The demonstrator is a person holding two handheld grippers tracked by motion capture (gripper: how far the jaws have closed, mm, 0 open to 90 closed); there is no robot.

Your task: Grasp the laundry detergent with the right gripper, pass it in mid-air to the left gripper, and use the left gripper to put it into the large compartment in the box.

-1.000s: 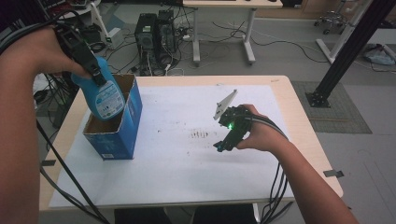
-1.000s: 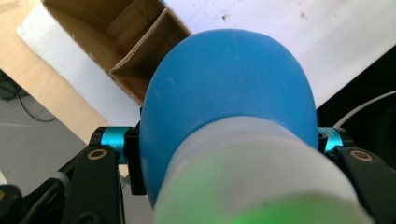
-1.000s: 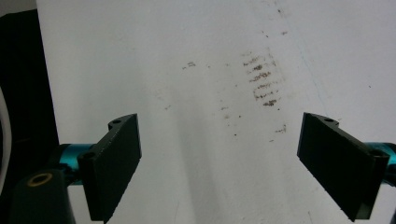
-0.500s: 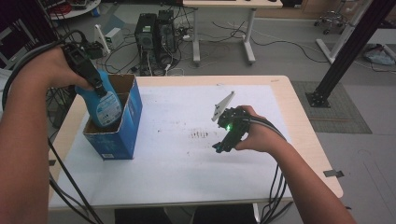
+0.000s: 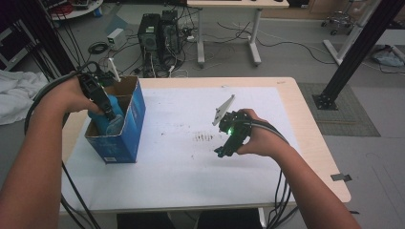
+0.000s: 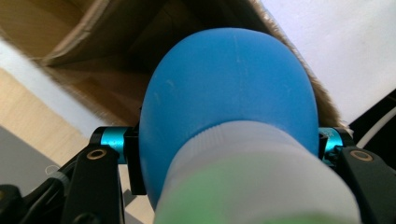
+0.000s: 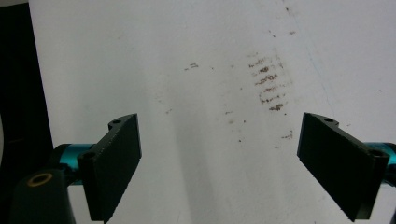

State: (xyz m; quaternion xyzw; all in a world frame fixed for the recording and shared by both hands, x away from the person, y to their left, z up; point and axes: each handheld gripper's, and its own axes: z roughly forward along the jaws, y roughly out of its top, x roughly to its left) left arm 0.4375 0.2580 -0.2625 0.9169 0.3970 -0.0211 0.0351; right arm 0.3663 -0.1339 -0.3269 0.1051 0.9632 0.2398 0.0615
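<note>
At the table's left stands an open blue cardboard box (image 5: 122, 138). A blue bottle (image 5: 111, 123) with a pale band hangs partly inside it, and my left gripper (image 5: 107, 112) is shut on the bottle from above. In the left gripper view the bottle (image 6: 229, 93) sits between both jaws, its rounded end pointing into the box's brown interior (image 6: 84, 28). My right gripper (image 5: 220, 151) hovers low over the white sheet (image 5: 191, 181) right of centre. Its jaws stand open in the right gripper view (image 7: 219, 163) with nothing between them.
Dark smudges (image 5: 204, 137) mark the sheet near the right gripper, seen also as smudges (image 7: 268, 84) in the right gripper view. The wooden table edge (image 5: 315, 143) borders the sheet. Cables trail from both hands. Computer towers (image 5: 160, 33) stand on the floor behind.
My left hand has come down, lowering the blue bottle from above the box into its opening. The right hand and its open gripper have stayed in place.
</note>
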